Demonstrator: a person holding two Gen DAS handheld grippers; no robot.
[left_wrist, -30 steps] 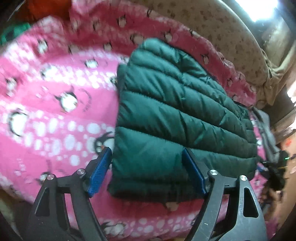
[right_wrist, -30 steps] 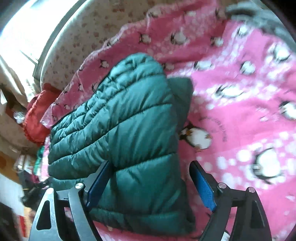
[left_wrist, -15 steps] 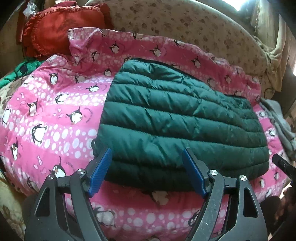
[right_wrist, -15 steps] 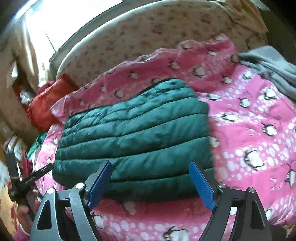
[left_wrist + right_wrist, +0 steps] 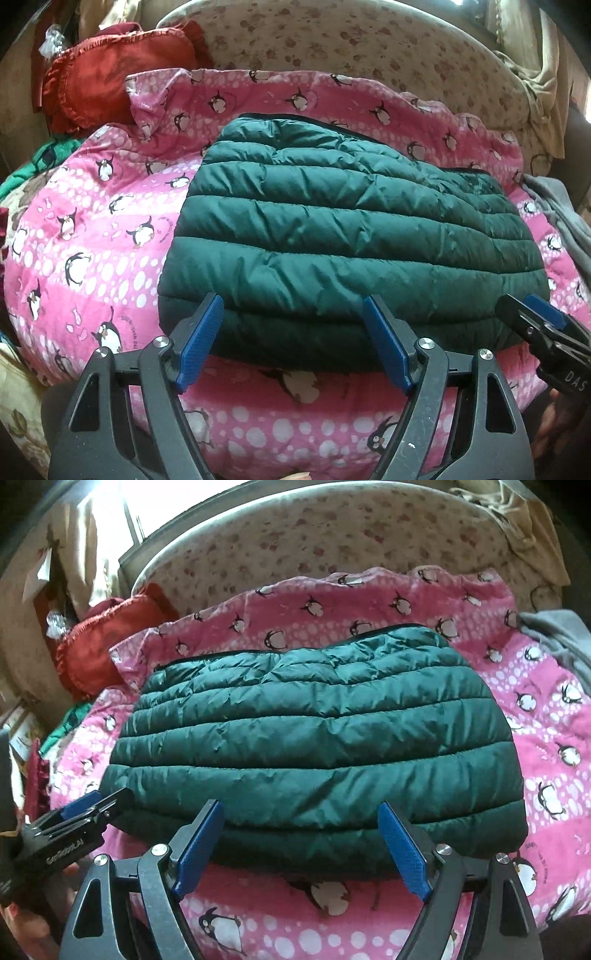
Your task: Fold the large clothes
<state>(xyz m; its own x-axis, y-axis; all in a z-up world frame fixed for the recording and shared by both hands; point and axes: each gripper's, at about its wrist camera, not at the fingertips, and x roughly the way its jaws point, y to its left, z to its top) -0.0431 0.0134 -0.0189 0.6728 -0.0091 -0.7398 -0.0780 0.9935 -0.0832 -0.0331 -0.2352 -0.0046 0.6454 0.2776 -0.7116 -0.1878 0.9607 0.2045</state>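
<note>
A dark green quilted puffer jacket (image 5: 332,236) lies folded into a flat rectangle on a pink penguin-print blanket (image 5: 92,229). My left gripper (image 5: 292,298) hovers open at the jacket's near edge, with nothing between its blue pads and no cloth touched. In the right wrist view the same jacket (image 5: 314,738) fills the middle. My right gripper (image 5: 301,805) is open just short of its near hem. Each gripper shows in the other's view: the right gripper (image 5: 535,317) at the jacket's right corner, the left gripper (image 5: 96,805) at its left corner.
A red frilled cushion (image 5: 110,74) sits at the back left, with green cloth (image 5: 48,158) below it. A grey garment (image 5: 554,638) lies at the blanket's right edge. A beige floral mattress (image 5: 369,48) curves behind. A person's hand (image 5: 26,926) holds the left gripper.
Both grippers have drawn back from the jacket and rolled level. The whole folded jacket now shows, and each gripper has come into the other's view. The jaws stay open.
</note>
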